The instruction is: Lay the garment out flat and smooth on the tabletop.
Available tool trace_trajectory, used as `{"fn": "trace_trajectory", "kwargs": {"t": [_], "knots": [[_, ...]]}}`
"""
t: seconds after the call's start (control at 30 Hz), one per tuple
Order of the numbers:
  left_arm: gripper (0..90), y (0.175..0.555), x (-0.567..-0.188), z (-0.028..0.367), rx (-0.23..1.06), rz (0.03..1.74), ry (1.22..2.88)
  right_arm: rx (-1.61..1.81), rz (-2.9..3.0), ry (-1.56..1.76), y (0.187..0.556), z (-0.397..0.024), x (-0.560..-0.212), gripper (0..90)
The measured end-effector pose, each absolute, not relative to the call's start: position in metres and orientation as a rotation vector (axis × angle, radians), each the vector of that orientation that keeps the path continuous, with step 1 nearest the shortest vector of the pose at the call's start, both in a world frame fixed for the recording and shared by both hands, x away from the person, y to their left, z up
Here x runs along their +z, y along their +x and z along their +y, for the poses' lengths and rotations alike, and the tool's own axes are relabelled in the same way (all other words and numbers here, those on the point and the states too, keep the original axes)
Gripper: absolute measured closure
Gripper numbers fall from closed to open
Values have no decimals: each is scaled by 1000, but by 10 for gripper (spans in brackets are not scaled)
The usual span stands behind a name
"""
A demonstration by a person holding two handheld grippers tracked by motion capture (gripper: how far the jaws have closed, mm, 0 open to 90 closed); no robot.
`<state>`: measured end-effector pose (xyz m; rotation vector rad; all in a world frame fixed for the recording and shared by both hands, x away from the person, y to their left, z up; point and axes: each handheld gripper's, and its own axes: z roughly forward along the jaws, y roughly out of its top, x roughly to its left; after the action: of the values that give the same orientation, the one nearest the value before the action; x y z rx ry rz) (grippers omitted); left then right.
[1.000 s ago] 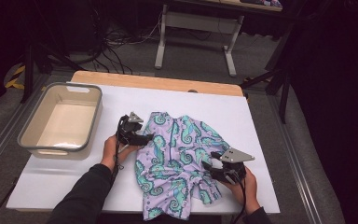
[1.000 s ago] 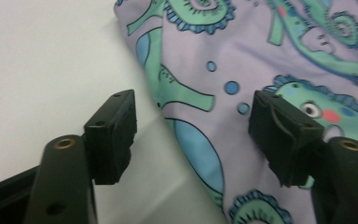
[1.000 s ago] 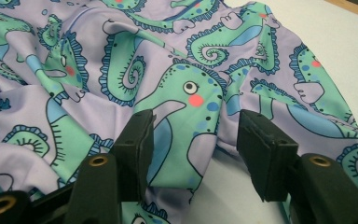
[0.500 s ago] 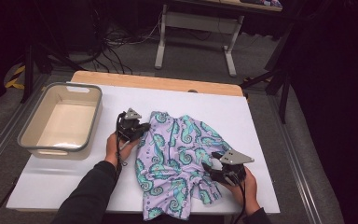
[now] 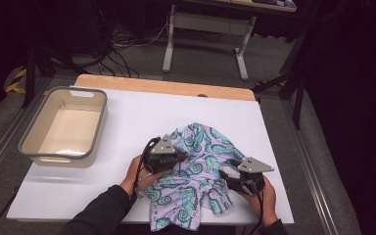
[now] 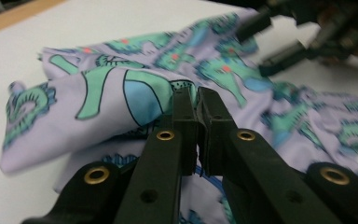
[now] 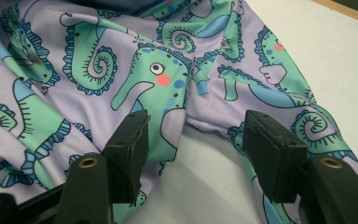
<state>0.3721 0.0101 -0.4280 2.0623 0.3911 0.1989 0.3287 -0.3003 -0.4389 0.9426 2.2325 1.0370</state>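
We had the seahorse-print garment [image 5: 196, 181] bunched on the white table [image 5: 142, 117], well to the right of the empty grey bin [image 5: 63, 128]. Our left gripper [image 6: 190, 100] had just closed and pinched a fold of cloth. Our right gripper [image 7: 193, 135] stood wide over the garment's edge, holding nothing. We judged the thin pinch could slip if we dragged one-sided, bunching the fabric further.
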Motion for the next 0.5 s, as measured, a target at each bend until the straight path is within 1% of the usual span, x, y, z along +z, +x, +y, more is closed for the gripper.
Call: {"fn": "trace_trajectory", "kwargs": {"t": [0.3, 0.5], "knots": [[863, 336, -447, 20, 282, 253, 2240, 1049, 2220, 932, 327, -297, -431, 405], [859, 326, -454, 28, 277, 250, 2279, 1110, 2193, 866, 322, -281, -413, 401]]}}
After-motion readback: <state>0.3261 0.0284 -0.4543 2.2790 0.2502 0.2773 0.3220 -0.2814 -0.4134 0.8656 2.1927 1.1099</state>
